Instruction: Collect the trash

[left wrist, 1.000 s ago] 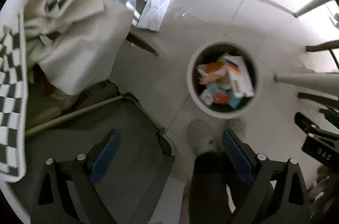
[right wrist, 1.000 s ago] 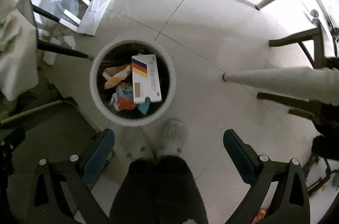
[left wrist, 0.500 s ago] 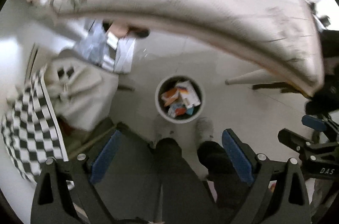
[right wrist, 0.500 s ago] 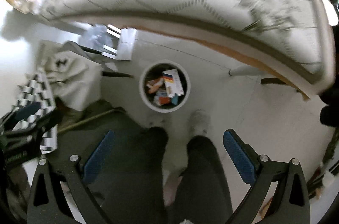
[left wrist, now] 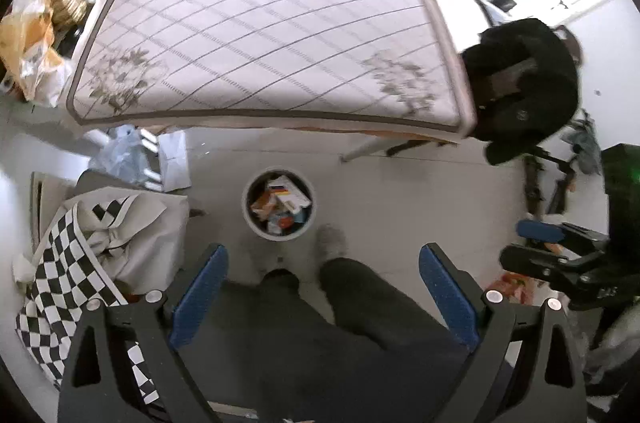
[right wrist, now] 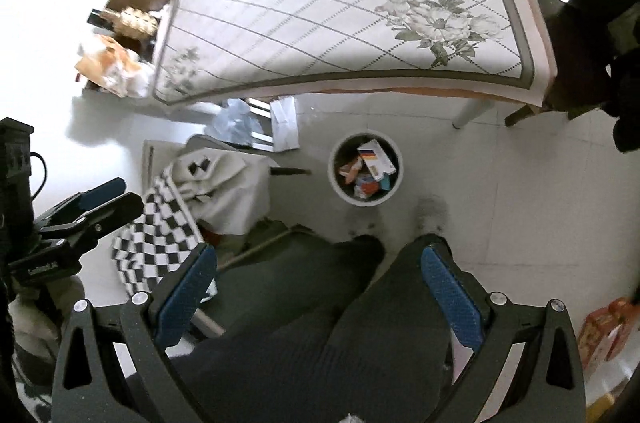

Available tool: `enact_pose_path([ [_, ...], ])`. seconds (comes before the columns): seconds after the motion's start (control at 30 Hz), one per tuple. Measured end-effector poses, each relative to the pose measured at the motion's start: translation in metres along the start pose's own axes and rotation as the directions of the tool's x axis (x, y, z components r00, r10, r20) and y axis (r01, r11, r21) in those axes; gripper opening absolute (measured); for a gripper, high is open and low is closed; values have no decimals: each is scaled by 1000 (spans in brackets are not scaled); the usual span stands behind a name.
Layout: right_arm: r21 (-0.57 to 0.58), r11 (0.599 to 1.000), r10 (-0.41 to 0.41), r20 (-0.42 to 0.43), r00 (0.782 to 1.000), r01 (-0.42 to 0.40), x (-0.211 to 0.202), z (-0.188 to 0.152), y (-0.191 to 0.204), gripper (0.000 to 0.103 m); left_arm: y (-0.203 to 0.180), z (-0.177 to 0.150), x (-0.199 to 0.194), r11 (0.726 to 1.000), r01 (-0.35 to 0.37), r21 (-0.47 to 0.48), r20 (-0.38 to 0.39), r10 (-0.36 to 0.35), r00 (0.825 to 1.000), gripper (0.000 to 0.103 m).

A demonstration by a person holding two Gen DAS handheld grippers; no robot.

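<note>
White tiled floor (left wrist: 420, 191), desk (left wrist: 260, 35) w/ floral quilted cover up top. Round trash bin (left wrist: 279, 204) sits on floor just beyond person's feet, stuffed w/ cartons & wrappers. Left gripper (left wrist: 322, 287) spread wide, nothing in it. Right gripper (right wrist: 320, 283) same — spread, empty, above dark trouser legs (right wrist: 320, 323). Checkered cloth (left wrist: 60, 287) off left.

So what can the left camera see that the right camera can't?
Only the left wrist view shows the black jacket hanging at the table's right end, plus the right gripper from the side. Only the right wrist view shows the orange box on the floor and the left gripper from the side. Both show the flowered tablecloth, the full trash bin and the checkered cloth.
</note>
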State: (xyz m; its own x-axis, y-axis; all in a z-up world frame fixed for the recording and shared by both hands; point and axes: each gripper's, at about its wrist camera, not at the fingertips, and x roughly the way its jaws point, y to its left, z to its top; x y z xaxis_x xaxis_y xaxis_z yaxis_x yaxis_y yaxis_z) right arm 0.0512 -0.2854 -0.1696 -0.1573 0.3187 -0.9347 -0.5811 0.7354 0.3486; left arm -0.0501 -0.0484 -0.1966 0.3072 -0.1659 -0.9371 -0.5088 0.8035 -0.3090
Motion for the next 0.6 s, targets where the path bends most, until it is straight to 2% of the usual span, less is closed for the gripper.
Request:
enact_pose_path([
  [0.17,24,999,28,26,999,-28,-30,-20,14,103,-13,-9,-35,998,48,36,23,-49,999,98],
  [0.3,26,999,35,41,999,-36,-46,-29,17,103,-19,-14,-52,997,60,38,44,-61,997,98],
  [0.6,12,999,35,58,998,-36,-59,-26,18,103,-22,-19,-61,998,69,16,71,-70,995,98],
])
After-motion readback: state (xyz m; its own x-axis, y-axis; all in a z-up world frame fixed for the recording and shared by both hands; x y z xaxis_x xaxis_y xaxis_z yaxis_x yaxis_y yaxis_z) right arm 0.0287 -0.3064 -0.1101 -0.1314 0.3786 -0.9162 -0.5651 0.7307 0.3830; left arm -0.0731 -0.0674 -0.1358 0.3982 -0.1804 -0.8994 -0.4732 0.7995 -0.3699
